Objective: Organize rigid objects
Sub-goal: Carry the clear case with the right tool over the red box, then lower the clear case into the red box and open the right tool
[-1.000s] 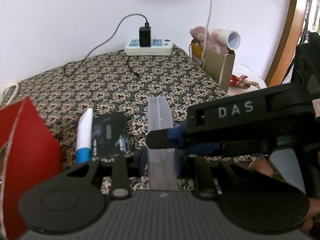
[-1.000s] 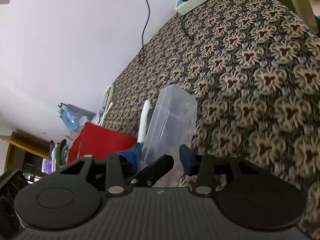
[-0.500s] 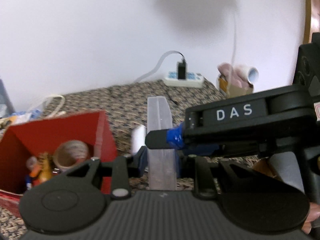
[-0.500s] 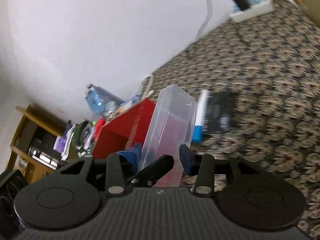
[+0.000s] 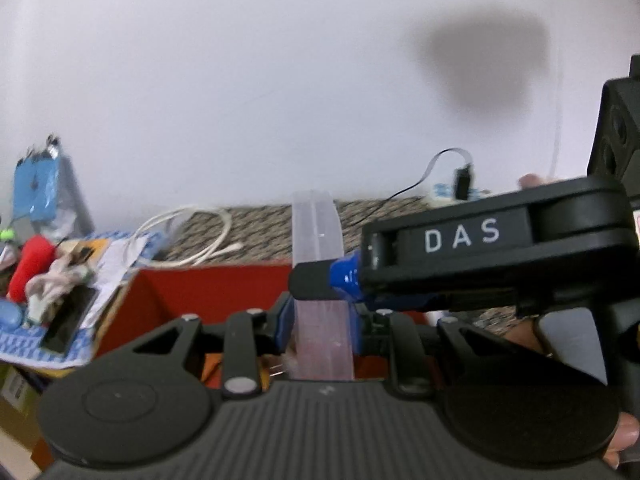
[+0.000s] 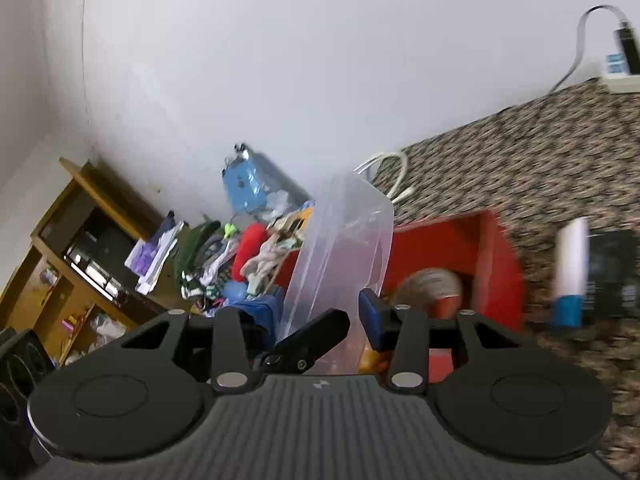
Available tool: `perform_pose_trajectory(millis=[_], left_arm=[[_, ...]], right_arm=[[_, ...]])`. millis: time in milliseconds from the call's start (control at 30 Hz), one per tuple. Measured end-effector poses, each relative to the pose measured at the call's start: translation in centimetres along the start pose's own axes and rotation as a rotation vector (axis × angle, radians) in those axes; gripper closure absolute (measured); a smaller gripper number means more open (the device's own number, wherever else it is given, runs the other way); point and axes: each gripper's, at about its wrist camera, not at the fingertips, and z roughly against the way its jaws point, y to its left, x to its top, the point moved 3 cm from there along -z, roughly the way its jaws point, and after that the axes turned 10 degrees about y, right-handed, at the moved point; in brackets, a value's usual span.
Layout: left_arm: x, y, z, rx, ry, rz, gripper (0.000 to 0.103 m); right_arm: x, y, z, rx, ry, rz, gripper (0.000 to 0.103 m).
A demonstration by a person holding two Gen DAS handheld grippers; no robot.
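A clear plastic box stands on edge in my left gripper, whose blue pads are shut on its narrow sides. My right gripper is shut on the same clear box from its flat sides; its finger crosses the left wrist view. The box hangs above the open red box, which holds a roll of tape and small items. A white and blue tube and a black card lie on the patterned cloth to the right of the red box.
A power strip with a black plug sits by the wall at the back. A white cable coil lies behind the red box. A clutter pile and a wooden shelf stand to the left.
Both grippers have carried the clear box up and to the left, from over the cloth by the tube and card to above the red box.
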Motion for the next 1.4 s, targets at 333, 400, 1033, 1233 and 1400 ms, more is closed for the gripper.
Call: perform_pose_trajectory(millis=[333, 400, 1033, 1233, 1400], left_arm=[[-2.2, 9.2, -4.5, -0.02, 0.156, 0.111, 0.081], [-2.7, 9.9, -5.3, -0.021, 0.189, 0.128, 0.081], [-4.4, 12.1, -7.8, -0.083, 0.328, 0.166, 0.078], [-3.6, 12.2, -7.4, -0.051, 0.335, 0.144, 0.076], [-2.6, 11.8, -6.8, -0.017, 0.338, 0.113, 0.064]], right_arm=[[0.0, 3.6, -10.5, -0.071, 0.143, 0.049, 0.076], [-0.1, 3.4, -11.8, -0.079, 0.175, 0.03, 0.076], [-1.4, 2.7, -15.3, -0.178, 0.302, -0.059, 0.074], [-1.4, 2.4, -14.1, -0.18, 0.243, -0.092, 0.074], [-1.0, 2.5, -12.0, -0.203, 0.164, -0.115, 0.075]])
